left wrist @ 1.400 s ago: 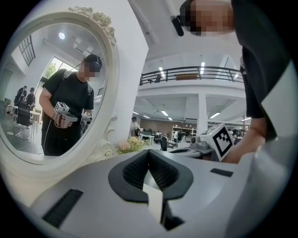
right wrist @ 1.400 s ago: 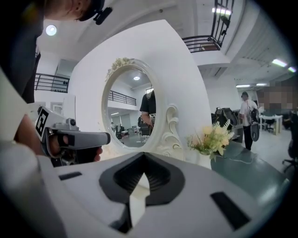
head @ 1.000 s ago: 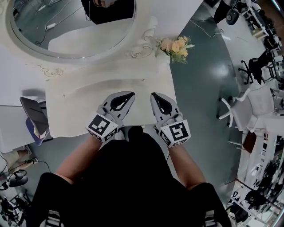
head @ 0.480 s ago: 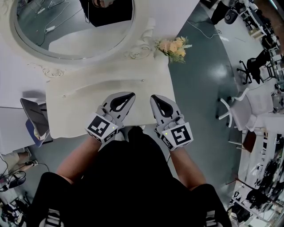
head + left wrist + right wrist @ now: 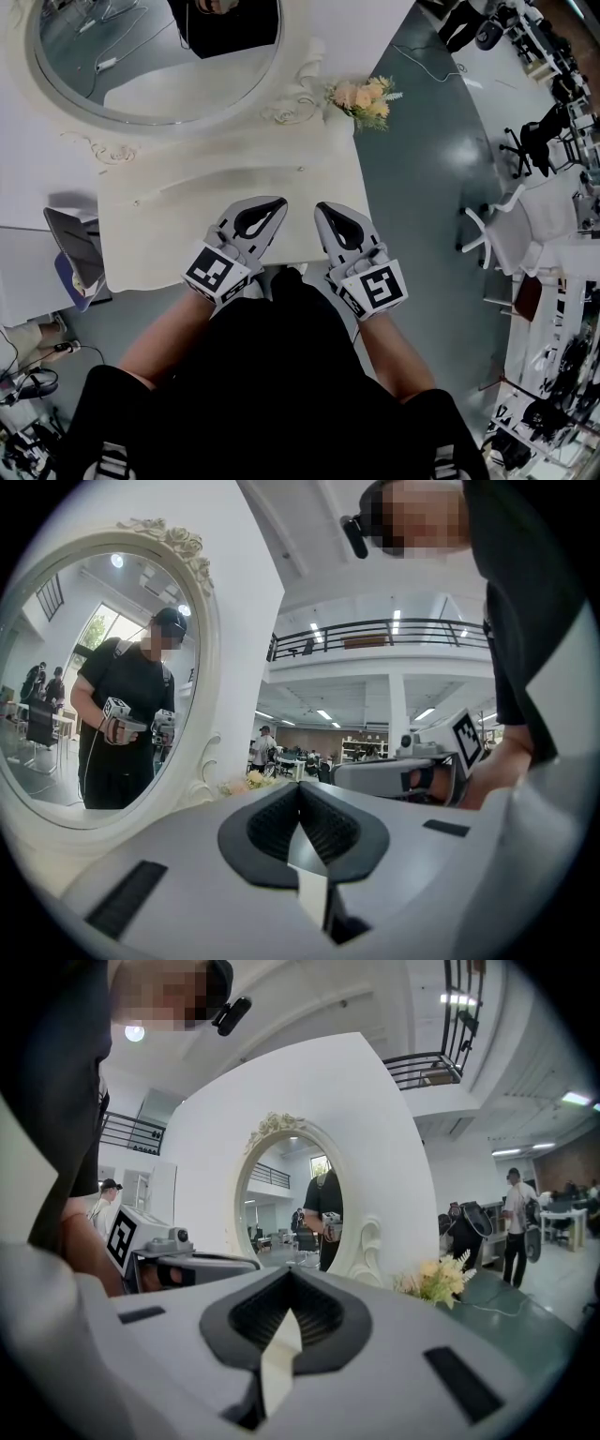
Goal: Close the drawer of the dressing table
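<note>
The white dressing table [image 5: 187, 202] stands below me, and its drawer shows in no view; the top and my body cover its front. Both grippers hover side by side over the table's front edge, pointing level at the mirror. My left gripper [image 5: 277, 201] is shut with nothing in it, pads together [image 5: 300, 786]. My right gripper [image 5: 322, 207] is shut and empty too, jaws meeting [image 5: 289, 1270]. Each gripper view shows the other gripper beside it: the right gripper [image 5: 403, 775] and the left gripper [image 5: 178, 1260].
A large oval mirror [image 5: 150, 56] in a carved white frame rises at the table's back. A bunch of pale flowers [image 5: 364, 98] lies at the back right corner. A grey chair [image 5: 70, 248] stands left of the table, white office chairs [image 5: 511, 225] to the right.
Both grippers have risen slightly over the table's front edge and stay shut. Nothing else has moved.
</note>
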Motion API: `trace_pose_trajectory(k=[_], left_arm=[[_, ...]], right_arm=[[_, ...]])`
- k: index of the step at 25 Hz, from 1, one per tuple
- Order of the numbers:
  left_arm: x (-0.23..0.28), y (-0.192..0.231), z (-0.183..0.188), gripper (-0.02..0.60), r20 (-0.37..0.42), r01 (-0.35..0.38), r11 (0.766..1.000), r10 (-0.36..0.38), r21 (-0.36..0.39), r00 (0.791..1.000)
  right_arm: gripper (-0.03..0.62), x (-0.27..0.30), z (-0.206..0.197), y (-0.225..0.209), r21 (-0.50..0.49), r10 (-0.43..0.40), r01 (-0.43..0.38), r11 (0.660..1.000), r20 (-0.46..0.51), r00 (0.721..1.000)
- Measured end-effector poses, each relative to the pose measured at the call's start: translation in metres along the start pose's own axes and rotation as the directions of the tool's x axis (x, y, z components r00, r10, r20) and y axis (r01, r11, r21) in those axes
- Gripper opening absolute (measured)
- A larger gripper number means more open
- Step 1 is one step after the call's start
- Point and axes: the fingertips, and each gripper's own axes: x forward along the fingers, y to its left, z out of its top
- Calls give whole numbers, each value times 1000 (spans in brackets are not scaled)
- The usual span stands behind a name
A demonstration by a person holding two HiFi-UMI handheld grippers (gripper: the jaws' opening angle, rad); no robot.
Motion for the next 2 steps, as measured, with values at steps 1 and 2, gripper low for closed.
trace_pose_trajectory(k=[1,2], left_arm=[[-1,-1,0,-5,0,1,1000,-1,-1,1000],[-2,-2,-1,-5,0,1,1000,-1,-1,1000]], right_arm=[[2,-1,0,1,0,0,0,1000,0,1000],[2,-1,0,2,0,-1,1,1000,1,1000]])
